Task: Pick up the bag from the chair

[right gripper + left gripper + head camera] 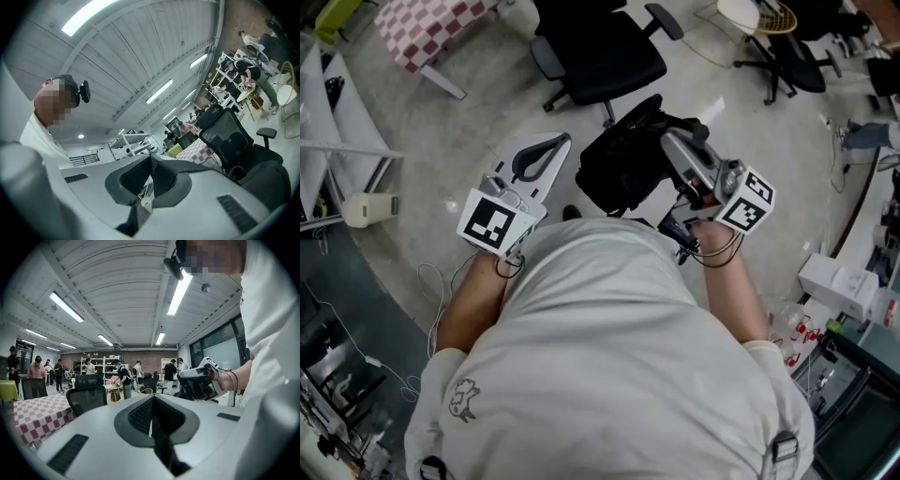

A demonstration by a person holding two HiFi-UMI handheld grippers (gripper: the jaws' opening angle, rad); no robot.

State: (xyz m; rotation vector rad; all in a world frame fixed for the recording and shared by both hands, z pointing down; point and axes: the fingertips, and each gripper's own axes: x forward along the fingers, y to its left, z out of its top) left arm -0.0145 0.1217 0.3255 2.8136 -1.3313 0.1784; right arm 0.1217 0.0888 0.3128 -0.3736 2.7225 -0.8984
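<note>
- Bag [617,171]: it is black and soft, with a crumpled, sagging shape and a dark loop of handle at its top.
- It hangs in the air in front of the person, above the grey floor [441,169], apart from the seat of the black office chair [605,58] that stands just beyond it.
- In the head view it is between the two grippers, nearer to the right one.
- The right gripper [667,141] has its jaws closed on the upper part of the bag. In the right gripper view a dark strap [133,218] with a small white tag [146,202] is pinched between the jaws.
- The left gripper [560,142] is beside the bag and not touching it. Its jaws are pressed together with nothing between them.
- A table with a red and white checked cloth [427,26] stands well apart, at the top left.
</note>
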